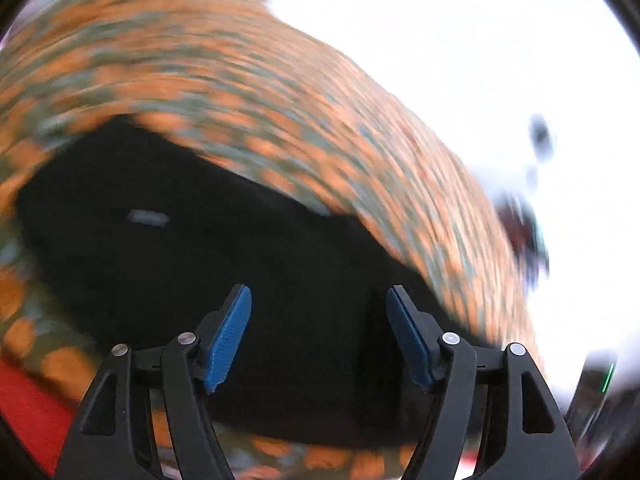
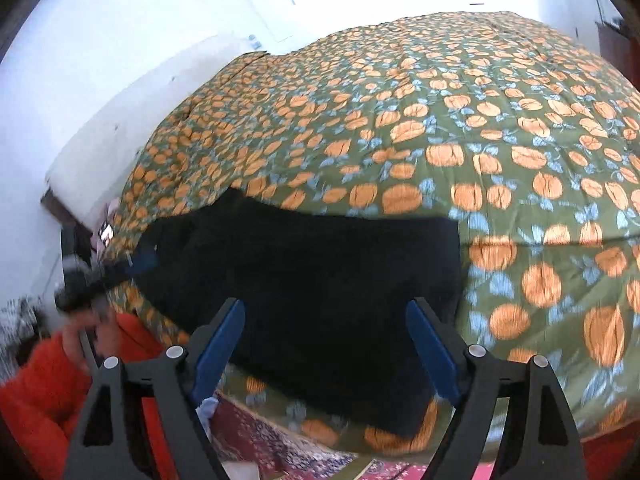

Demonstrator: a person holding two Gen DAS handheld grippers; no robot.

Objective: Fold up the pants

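Surface: a bed covered by a quilt (image 2: 460, 128), olive green and printed all over with orange pumpkin-like rounds and pale blue leaves; it fills the centre and right of the right wrist view and curves across the upper left and centre of the left wrist view (image 1: 248, 92), where it is heavily smeared by blur. Room: a white wall (image 2: 120, 60) occupies the upper left of the right wrist view; a patterned dark red rug (image 2: 272, 444) shows along the bottom edge below the bed; an orange-red sleeve (image 2: 44, 384) sits at lower left, with a blurred dark object above it that cannot be identified. Task item: black pants (image 2: 304, 276), lying flat on the quilt near its front edge as a broad, roughly rectangular dark mass at centre frame, the right edge straight, the left end tapering toward the left; in the left wrist view the pants (image 1: 208, 264) fill the lower centre, with a small pale mark at middle left, too blurred to read; no seams or folds can be made out in the fabric. Left gripper (image 1: 319, 336): blue pads spread well apart over the pants, nothing gripped. Right gripper (image 2: 325, 348): blue pads set wide apart above the near edge of the pants, nothing gripped.
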